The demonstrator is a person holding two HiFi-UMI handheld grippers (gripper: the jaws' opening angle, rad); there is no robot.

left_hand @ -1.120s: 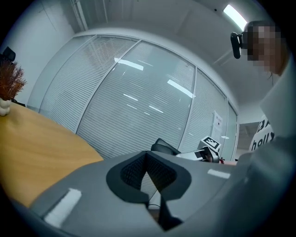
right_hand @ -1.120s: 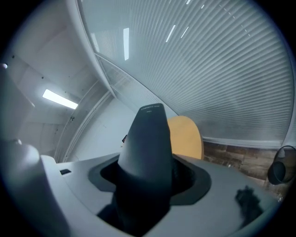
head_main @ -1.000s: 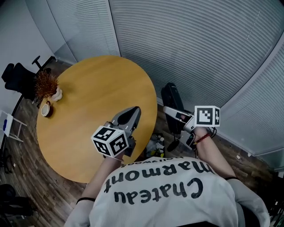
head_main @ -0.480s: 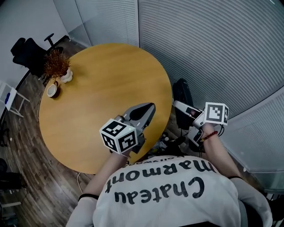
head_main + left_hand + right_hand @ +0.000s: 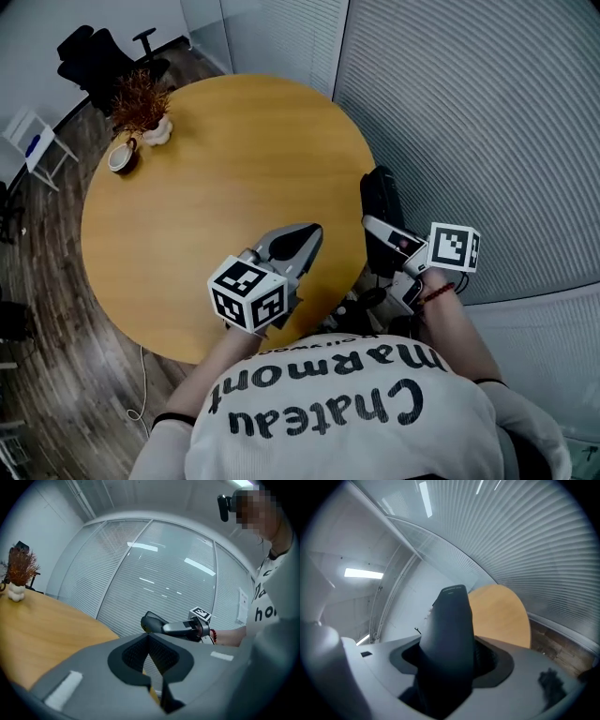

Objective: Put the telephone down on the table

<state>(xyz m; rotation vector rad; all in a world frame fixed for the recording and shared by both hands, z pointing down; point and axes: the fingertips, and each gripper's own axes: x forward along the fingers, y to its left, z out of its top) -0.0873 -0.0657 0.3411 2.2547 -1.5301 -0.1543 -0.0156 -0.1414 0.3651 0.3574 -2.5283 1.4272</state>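
Note:
A black telephone handset [image 5: 378, 199] [image 5: 449, 639] is held in my right gripper [image 5: 380, 230], which is shut on it. It hangs just off the right rim of the round wooden table [image 5: 216, 178], above the floor. In the right gripper view the handset rises between the jaws and hides their tips. My left gripper [image 5: 292, 246] is over the table's near right part, jaws shut with nothing between them. In the left gripper view the telephone [image 5: 151, 622] and the right gripper [image 5: 180, 628] show beyond the closed jaws.
A dried plant in a white vase [image 5: 145, 108] and a small cup [image 5: 122, 157] stand at the table's far left. Black office chair [image 5: 98, 61] and a white side stand [image 5: 37, 145] lie beyond. Blinds cover the glass wall [image 5: 469, 122] on the right. A cable [image 5: 141, 394] lies on the floor.
The head view has shifted, so the table sits further right and down in the frame. Both grippers keep their hold and stance near the table's right rim.

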